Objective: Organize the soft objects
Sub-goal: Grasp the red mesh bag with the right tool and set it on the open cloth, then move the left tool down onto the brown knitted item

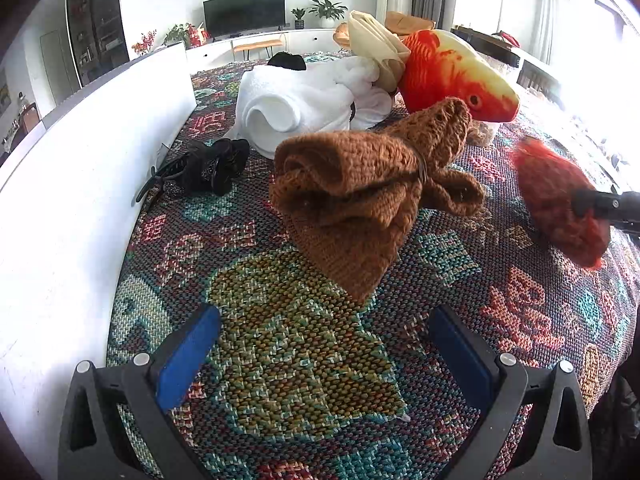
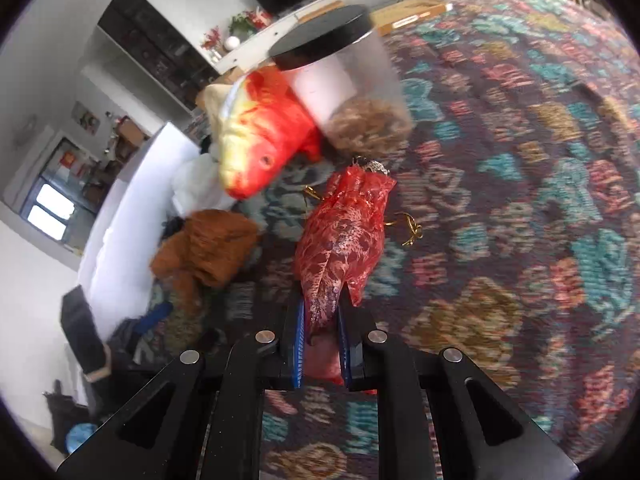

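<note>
Left wrist view shows, from left to right, a white board (image 1: 100, 128) standing along the edge of the patterned woven cloth (image 1: 304, 360); a black hair clip with a dark bundle (image 1: 208, 166) lies on the cloth just beside this board; behind it rests a rolled white towel (image 1: 288, 108); in the middle lies a brown knitted piece (image 1: 360, 188), tied with a band near its centre; behind it, to the right, sits an orange and yellow fish plush (image 1: 456, 76) with a cream fabric (image 1: 380, 48) leaning on it; at the far right a red lace pouch (image 1: 556, 200) is held above the cloth. The left gripper (image 1: 324, 340) hangs low over the cloth with its blue pads (image 1: 188, 356) wide apart, and nothing is between them; the brown knitted piece is just in front of it.

Right wrist view shows the brown knitted piece (image 2: 208, 248) at the left, the fish plush (image 2: 264, 132) above it, and a clear jar with a black lid (image 2: 352, 84) beside the plush; the right gripper (image 2: 322, 340) is closed tightly on the lower end of the red lace pouch (image 2: 344, 236), which has gold cords at its sides.
</note>
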`<state>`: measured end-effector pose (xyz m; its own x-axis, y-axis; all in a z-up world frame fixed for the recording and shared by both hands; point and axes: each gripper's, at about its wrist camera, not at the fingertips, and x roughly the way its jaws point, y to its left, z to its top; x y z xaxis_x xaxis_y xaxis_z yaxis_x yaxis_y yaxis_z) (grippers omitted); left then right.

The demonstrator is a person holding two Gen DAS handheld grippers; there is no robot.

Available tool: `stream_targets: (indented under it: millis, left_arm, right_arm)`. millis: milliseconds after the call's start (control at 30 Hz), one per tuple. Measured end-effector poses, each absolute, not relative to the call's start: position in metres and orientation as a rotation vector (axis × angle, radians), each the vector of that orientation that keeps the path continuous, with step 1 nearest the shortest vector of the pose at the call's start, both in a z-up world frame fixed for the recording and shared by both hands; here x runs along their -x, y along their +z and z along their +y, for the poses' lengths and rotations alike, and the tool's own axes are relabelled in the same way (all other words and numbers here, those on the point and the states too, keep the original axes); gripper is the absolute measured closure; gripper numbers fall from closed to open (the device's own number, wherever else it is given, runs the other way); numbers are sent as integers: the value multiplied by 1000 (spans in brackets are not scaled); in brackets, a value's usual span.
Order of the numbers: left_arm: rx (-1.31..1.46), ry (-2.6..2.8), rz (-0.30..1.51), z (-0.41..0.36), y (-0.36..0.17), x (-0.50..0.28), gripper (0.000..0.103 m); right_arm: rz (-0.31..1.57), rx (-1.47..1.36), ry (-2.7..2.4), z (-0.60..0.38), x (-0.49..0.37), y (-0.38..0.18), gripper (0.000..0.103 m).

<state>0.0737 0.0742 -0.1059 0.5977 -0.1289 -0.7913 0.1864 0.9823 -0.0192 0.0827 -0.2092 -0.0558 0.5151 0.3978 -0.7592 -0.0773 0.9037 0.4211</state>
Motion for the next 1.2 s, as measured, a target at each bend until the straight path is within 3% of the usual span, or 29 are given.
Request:
stream_targets:
  millis: [67, 133, 167, 300, 333, 367, 400, 600, 667, 700, 733, 833, 1000, 1200]
  left_arm:
    - [-68, -183, 912, 74, -106, -74, 0]
    - [-68, -183, 912, 74, -106, -74, 0]
    - [-68, -183, 912, 74, -106, -74, 0]
    - [-72, -181, 913, 74, -107, -74, 0]
    - [-71, -181, 913, 74, -107, -74, 0]
    - [-70, -182, 912, 74, -107, -74, 0]
    - [-69, -183, 912, 74, -107, -73, 0]
    - [-71, -181, 913, 74, -107, -74, 0]
    - [-72, -180, 913, 74, -107, -74, 0]
    - [-73, -180, 913, 74, -107, -74, 0]
    - [-74, -179, 914, 74, -107, -74, 0]
    - [-73, -180, 913, 73, -107, -74, 0]
    - [-73, -179, 913, 73, -107, -74, 0]
    - [-74, -179, 913, 73, -107, -74, 0]
  right_arm:
    - [950, -318, 225, -226, -79, -54, 73]
    - [946, -339, 182, -234, -80, -51, 27]
    - [945, -344, 175, -234, -82, -51, 21]
    - [1042, -172, 119, -214, -101, -67, 21]
    - [1097, -132, 118, -212, -105, -80, 27]
    - [1074, -115, 111, -213, -103, -84, 39]
    - [1027, -81, 91, -216, -95, -82, 79]
    - [903, -50, -10, -250, -132, -56, 76]
    - [830, -35, -23, -259, -152, -45, 56]
    - [818, -41, -18, -263, -164, -45, 24]
    - [845, -59, -5, -266, -176, -51, 13]
    - [965, -93, -45, -275, -196, -72, 14]
    - [860, -95, -88, -276, -152, -51, 14]
    - [905, -66, -160, -270, -134, -71, 13]
